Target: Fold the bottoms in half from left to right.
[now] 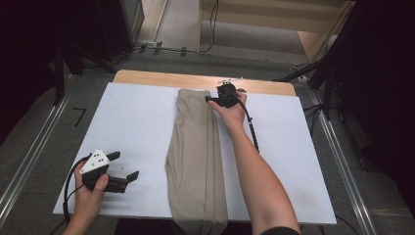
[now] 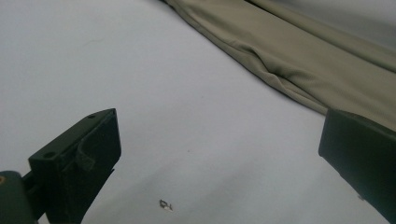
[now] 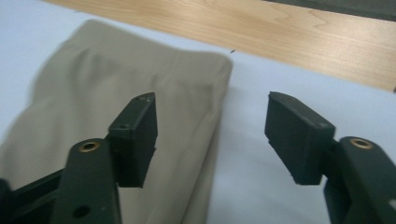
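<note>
The long beige, fine-ribbed pair of trousers point(image 1: 195, 156), folded lengthwise, lies down the middle of the white-covered surface point(image 1: 132, 127), its near end hanging over the front edge. The right gripper point(image 1: 211, 99) sits at the far right corner of the cloth with its jaws spread and nothing between them, while the left gripper point(image 1: 126, 167) rests released on the surface well to the left. To fold well, I judge each gripper should pinch a corner fully through all layers, then lift evenly so the strip doesn't skew.
</note>
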`<state>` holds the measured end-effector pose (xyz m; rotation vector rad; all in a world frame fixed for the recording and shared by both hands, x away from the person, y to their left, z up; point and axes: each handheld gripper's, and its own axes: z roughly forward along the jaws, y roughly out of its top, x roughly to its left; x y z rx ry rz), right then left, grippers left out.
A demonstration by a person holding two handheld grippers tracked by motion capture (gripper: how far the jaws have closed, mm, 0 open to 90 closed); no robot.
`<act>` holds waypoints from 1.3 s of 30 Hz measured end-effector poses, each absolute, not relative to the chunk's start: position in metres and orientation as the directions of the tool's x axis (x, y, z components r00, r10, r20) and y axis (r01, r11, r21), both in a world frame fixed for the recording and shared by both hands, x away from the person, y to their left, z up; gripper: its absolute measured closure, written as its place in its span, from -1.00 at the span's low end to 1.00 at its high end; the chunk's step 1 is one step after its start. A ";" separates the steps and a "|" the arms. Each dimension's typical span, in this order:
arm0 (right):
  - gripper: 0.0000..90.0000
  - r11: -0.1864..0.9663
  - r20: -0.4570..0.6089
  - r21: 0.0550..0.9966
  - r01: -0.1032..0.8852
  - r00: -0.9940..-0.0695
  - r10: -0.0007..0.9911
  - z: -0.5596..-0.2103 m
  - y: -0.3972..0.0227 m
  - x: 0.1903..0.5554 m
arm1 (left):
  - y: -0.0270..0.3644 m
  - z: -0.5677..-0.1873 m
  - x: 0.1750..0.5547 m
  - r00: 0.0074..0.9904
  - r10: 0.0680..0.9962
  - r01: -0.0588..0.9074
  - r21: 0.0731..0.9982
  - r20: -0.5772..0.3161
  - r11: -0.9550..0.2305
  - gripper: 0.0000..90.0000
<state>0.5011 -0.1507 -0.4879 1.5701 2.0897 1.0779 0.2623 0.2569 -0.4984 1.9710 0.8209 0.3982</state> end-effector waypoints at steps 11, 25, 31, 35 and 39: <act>-0.34 0.144 0.184 0.809 0.570 -0.478 0.859 -0.476 -0.162 0.357 | 0.239 -0.493 0.252 0.745 0.663 0.377 0.869 -0.078 -0.321 -1.00; 0.13 0.245 0.172 0.790 0.562 -0.587 0.792 -0.497 -0.181 0.180 | 0.173 -0.503 0.203 0.787 0.602 0.444 0.803 -0.137 -0.397 -0.76; 0.33 0.259 0.199 0.754 0.603 -0.586 0.785 -0.514 -0.177 0.145 | 0.148 -0.508 0.182 0.800 0.580 0.457 0.783 -0.154 -0.422 -0.39; 0.75 0.267 0.202 0.778 0.569 -0.629 0.751 -0.512 -0.168 0.138 | 0.137 -0.507 0.170 0.838 0.520 0.420 0.801 -0.162 -0.426 0.29; 0.95 0.304 0.182 0.804 0.512 -0.697 0.694 -0.510 -0.143 0.134 | 0.124 -0.513 0.170 0.856 0.482 0.432 0.768 -0.185 -0.473 0.75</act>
